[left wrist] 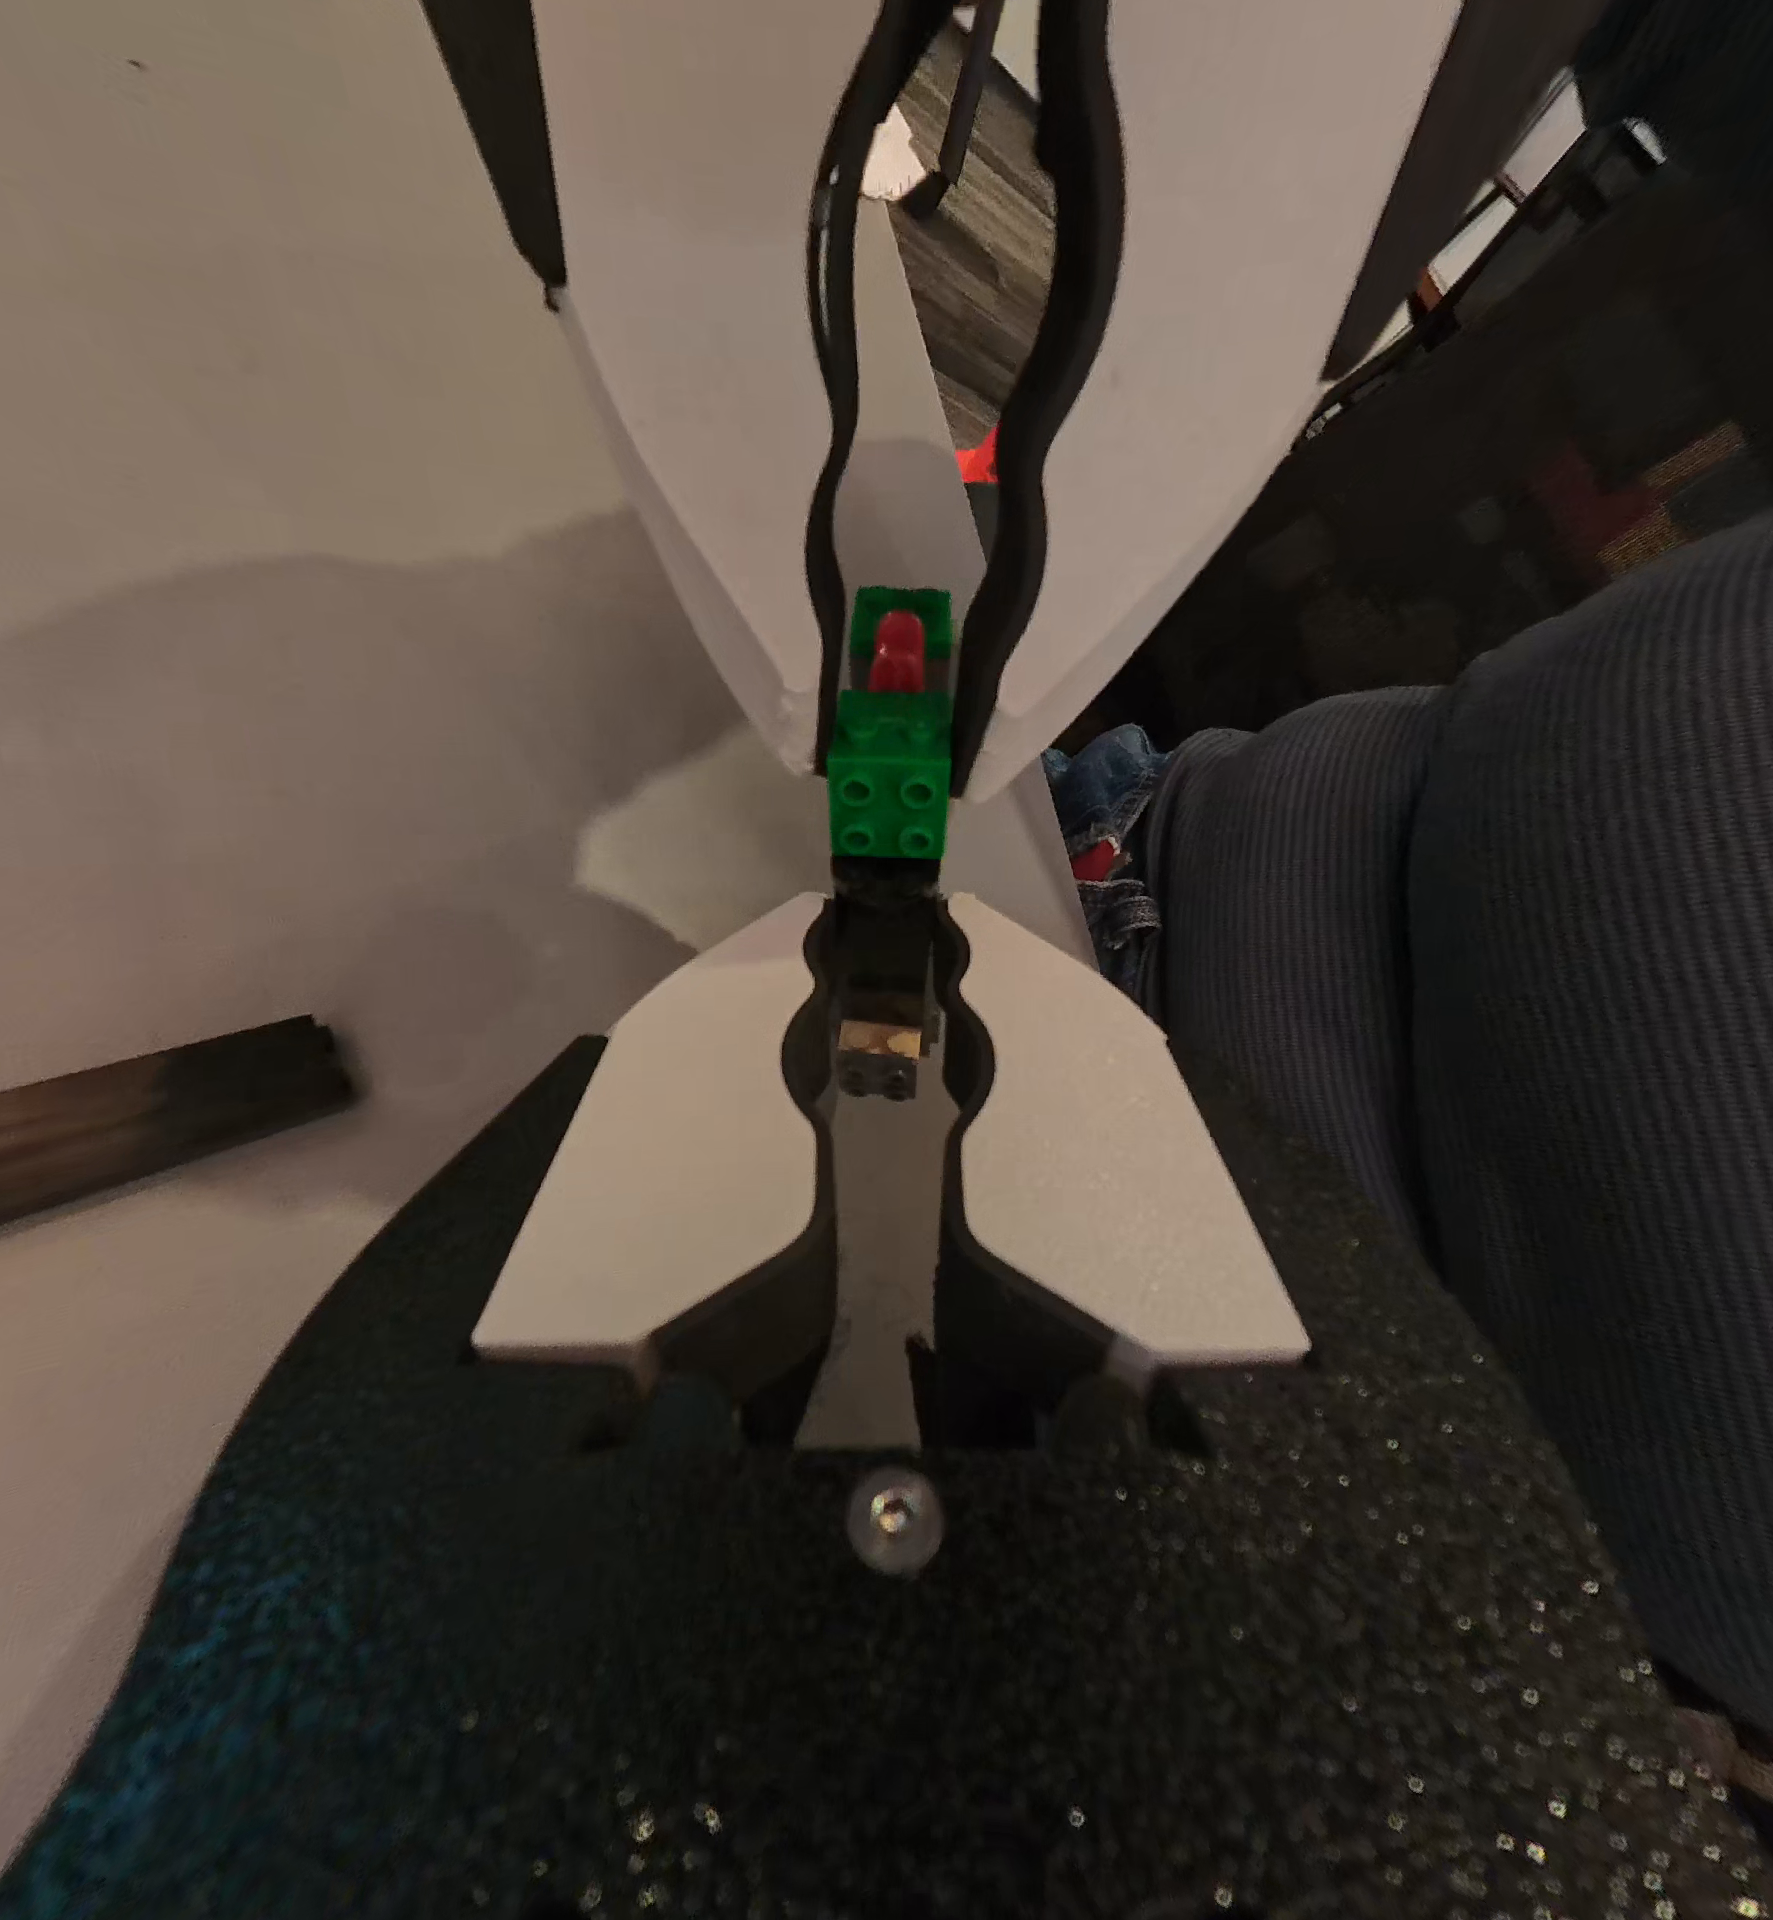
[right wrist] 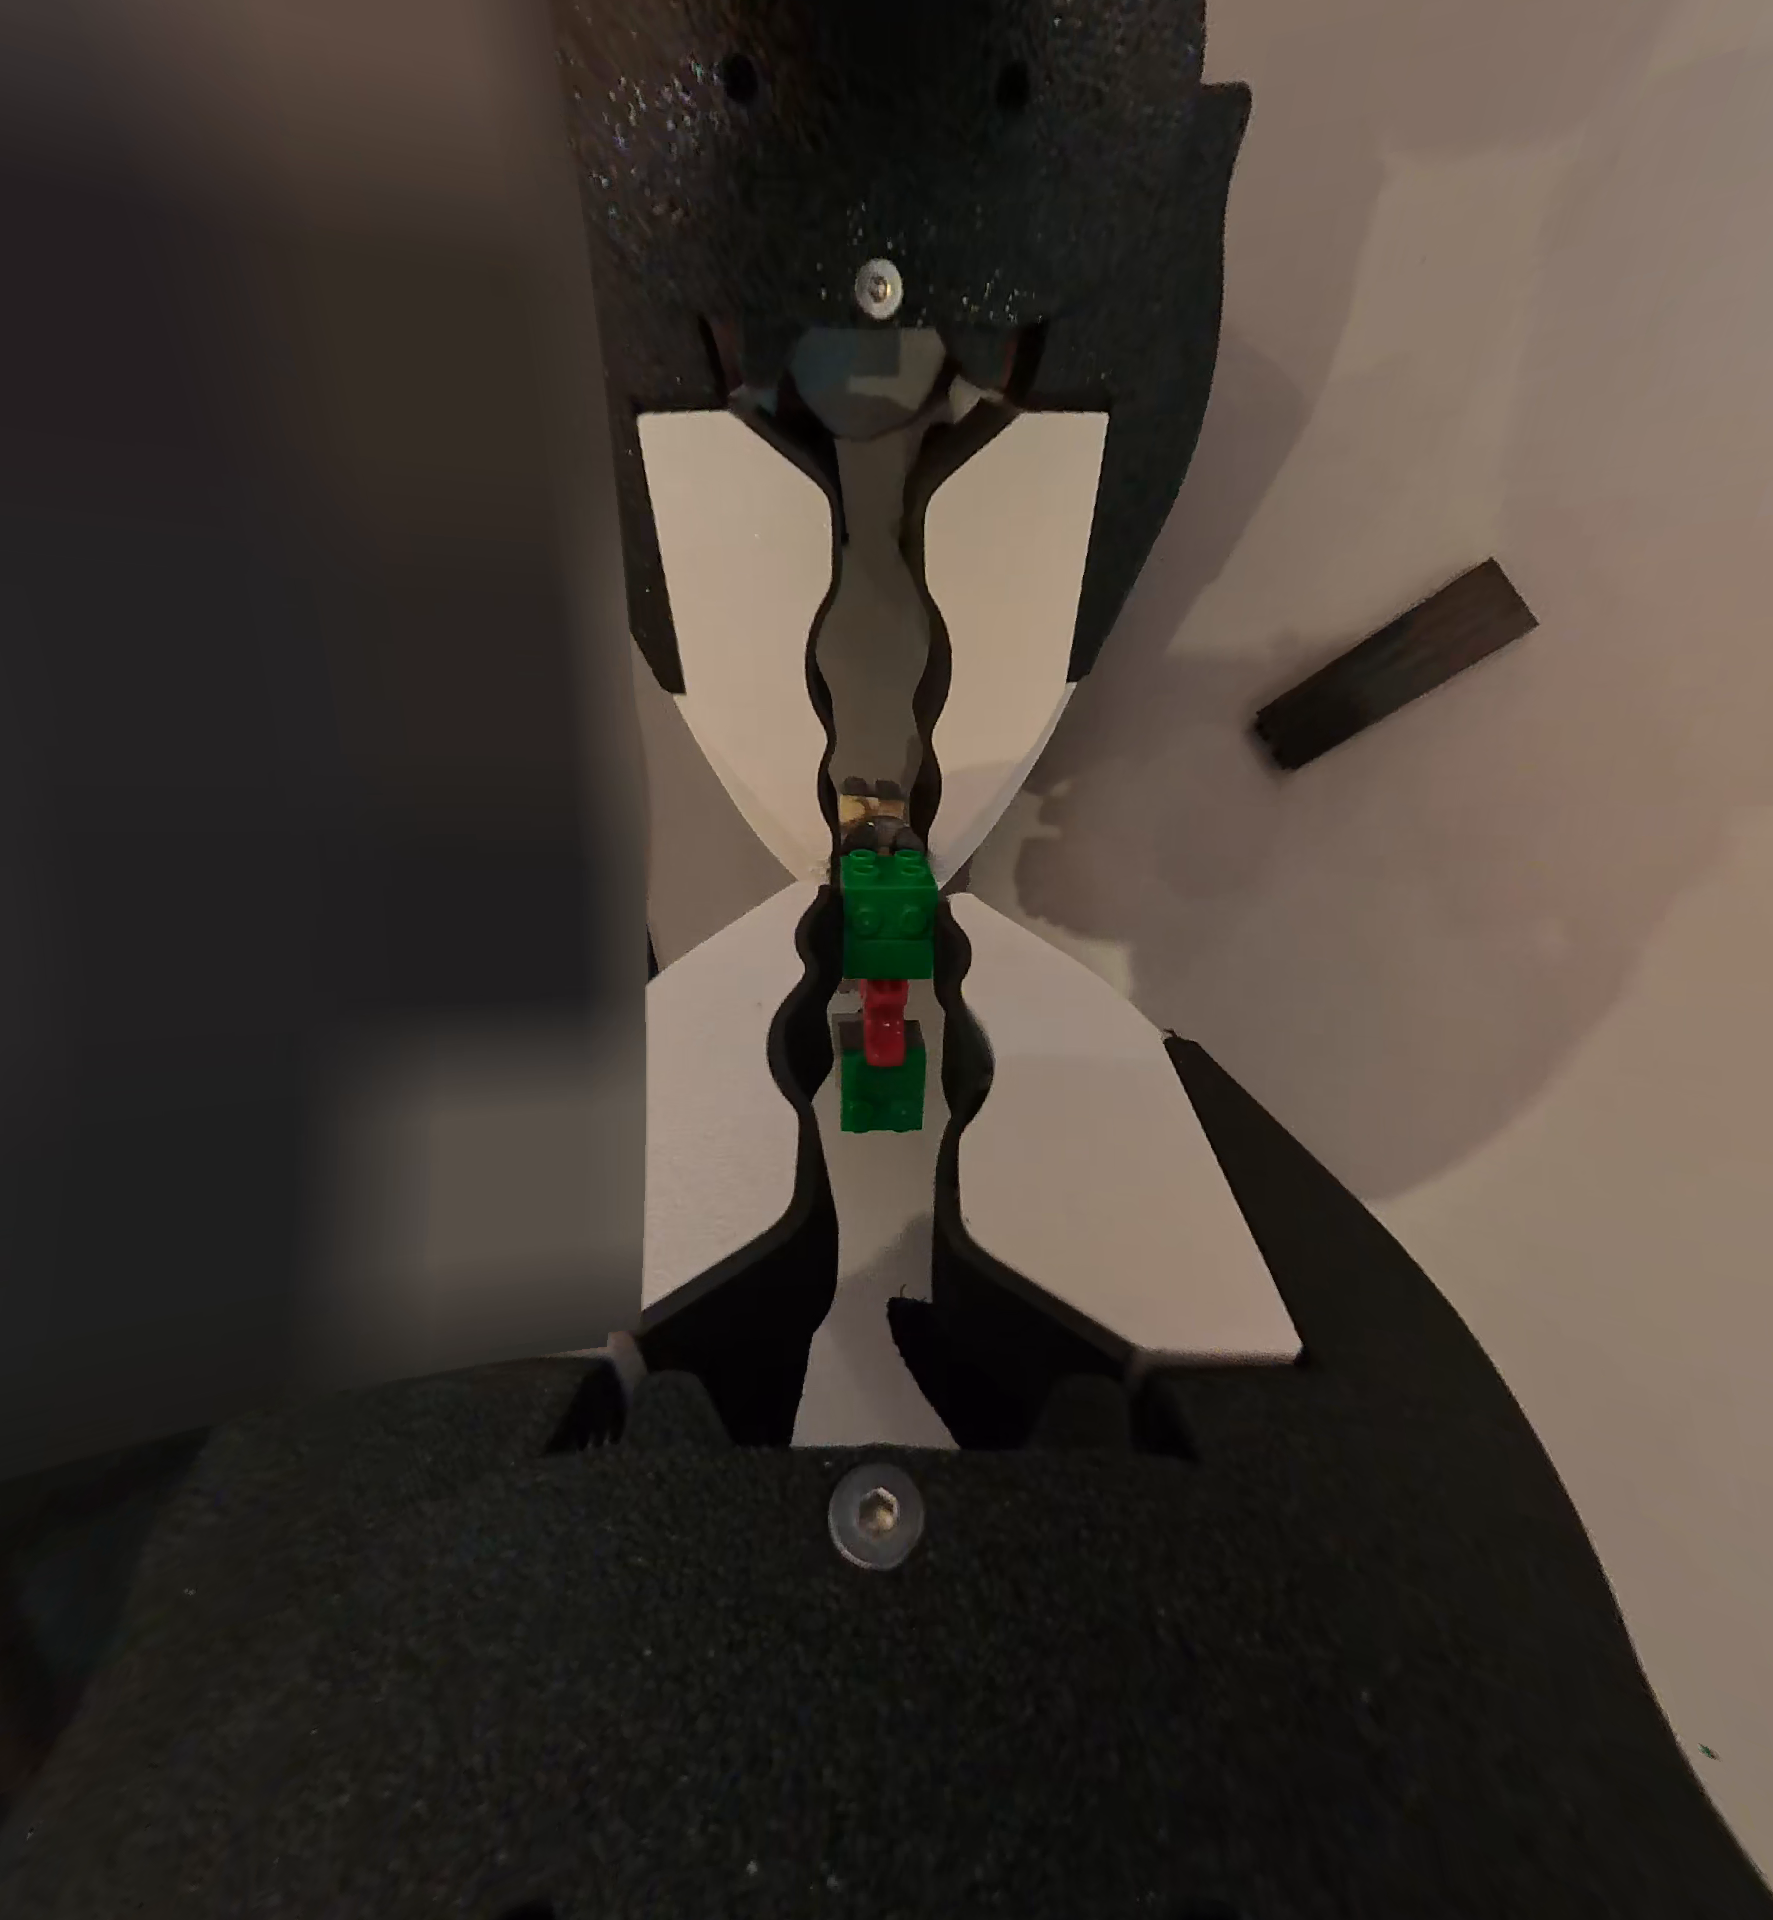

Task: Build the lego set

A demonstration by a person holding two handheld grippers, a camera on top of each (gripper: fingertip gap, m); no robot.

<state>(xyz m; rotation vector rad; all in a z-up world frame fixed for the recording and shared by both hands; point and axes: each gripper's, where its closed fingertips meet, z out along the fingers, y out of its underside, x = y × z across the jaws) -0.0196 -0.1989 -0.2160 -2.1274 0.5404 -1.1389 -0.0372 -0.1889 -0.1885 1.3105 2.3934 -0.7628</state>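
Observation:
The two grippers meet tip to tip above the white table (left wrist: 238,416). My left gripper (left wrist: 884,914) is shut on a small dark lego piece (left wrist: 882,987) with tan and grey parts. My right gripper (left wrist: 887,774) comes in from the top of the left wrist view, shut on a green lego assembly (left wrist: 890,800) with a red piece (left wrist: 895,649) in its middle. The green end brick sticks out of the tips and touches the dark piece. In the right wrist view my right gripper (right wrist: 884,899) holds the green assembly (right wrist: 887,920), and the left gripper (right wrist: 884,847) faces it.
A dark wooden strip (left wrist: 134,1122) lies on the table, also in the right wrist view (right wrist: 1396,665). A person's limb in dark ribbed cloth (left wrist: 1484,1039) fills the right of the left wrist view. Blue denim cloth (left wrist: 1110,790) lies beyond the table edge.

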